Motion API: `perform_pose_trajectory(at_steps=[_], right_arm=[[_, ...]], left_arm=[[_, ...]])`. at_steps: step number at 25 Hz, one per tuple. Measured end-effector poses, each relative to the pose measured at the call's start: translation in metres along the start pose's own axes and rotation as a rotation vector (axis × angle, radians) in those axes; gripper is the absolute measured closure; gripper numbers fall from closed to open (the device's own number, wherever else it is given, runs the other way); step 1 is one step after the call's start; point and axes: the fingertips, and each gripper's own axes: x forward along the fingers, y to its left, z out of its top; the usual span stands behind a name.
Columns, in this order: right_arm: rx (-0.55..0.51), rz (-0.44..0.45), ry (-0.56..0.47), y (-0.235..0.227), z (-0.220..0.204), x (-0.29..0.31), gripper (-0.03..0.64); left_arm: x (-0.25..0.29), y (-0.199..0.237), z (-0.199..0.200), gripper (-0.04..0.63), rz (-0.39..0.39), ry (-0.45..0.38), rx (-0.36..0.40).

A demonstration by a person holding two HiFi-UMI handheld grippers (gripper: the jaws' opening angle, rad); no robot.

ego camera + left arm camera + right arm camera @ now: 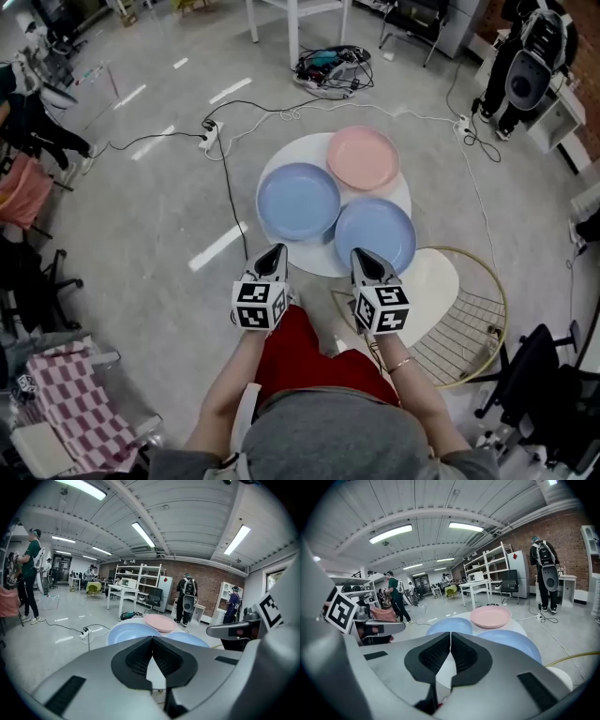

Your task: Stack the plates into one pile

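Three plates lie side by side on a round white table [277, 155]: a pink plate [363, 157] at the back, a blue plate [298, 202] at the left and a second blue plate [375, 232] at the right front. My left gripper [275, 255] hovers just before the table's near edge, below the left blue plate, jaws shut and empty. My right gripper [362, 260] hangs beside it, near the right blue plate's front rim, also shut on nothing. Ahead of the jaws, the left gripper view has the plates as blue plate [129, 632] and pink plate [160, 622], the right gripper view as pink plate [490, 616].
A gold wire stool [469, 319] with a white seat [433, 286] stands right of the table. Cables and a power strip [208, 139] run across the floor at the back. Chairs [534, 384] and a checked cloth [80, 403] flank me. People stand in the distance.
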Motion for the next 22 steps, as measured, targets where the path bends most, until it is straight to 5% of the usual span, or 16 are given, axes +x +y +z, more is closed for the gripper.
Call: perform_pose_trajectory(at_steps=[10,22], right_arm=[[-0.066,0.01,0.039,0.038,0.033,0.092,0.588],[-0.088,-0.101,0.114,0.0,0.046,0.153,0.588]], left_arm=[[0.046,0.085,0.011,0.581,-0.011,0.051,-0.018],[0.094,0.125,0.018,0.58,-0.008,0.099,0.019]])
